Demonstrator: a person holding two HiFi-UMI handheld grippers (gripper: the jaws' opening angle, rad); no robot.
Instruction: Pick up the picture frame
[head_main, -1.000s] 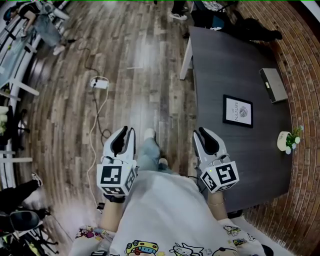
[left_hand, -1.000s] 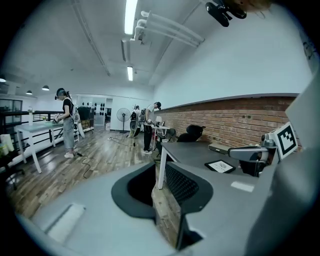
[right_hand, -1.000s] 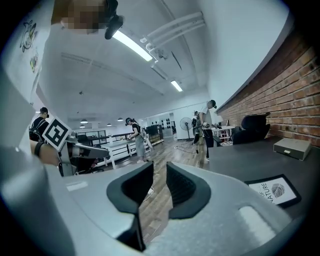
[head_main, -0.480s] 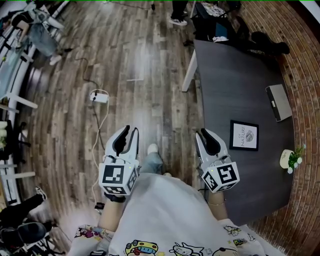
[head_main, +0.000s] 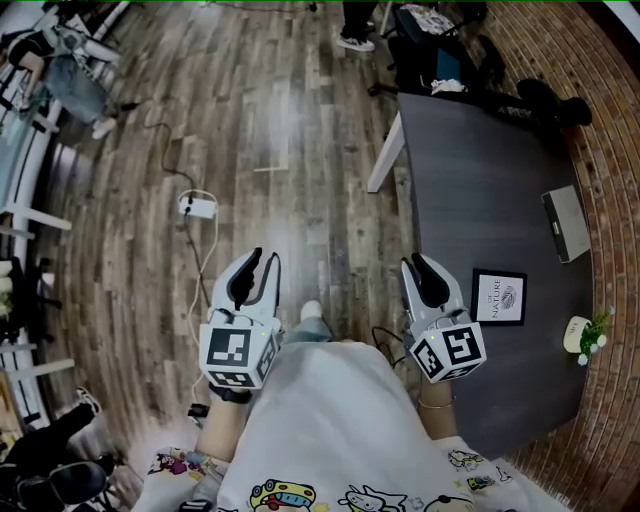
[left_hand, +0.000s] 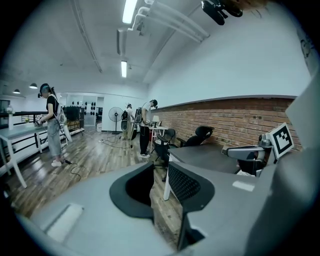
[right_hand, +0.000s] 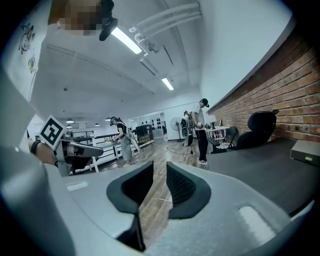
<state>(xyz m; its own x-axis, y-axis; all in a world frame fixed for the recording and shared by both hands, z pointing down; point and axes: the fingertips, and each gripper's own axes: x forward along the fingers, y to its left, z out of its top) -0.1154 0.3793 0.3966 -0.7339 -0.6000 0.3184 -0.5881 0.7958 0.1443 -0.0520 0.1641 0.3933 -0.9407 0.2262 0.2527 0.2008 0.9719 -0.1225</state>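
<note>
Nearest the body, the left hand-held gripper (head_main: 264, 262) has just been opening its jaws, with nothing between them. The right hand-held gripper (head_main: 418, 264) shows a moderate gap and is likewise empty. Just beyond it, the picture frame (head_main: 499, 296) lies flat on the dark tabletop (head_main: 480, 180); over the last second it has slid down the head view to sit near the right gripper, so the person has closed in. I judge the reach can begin, though the frame is still untouched.
</note>
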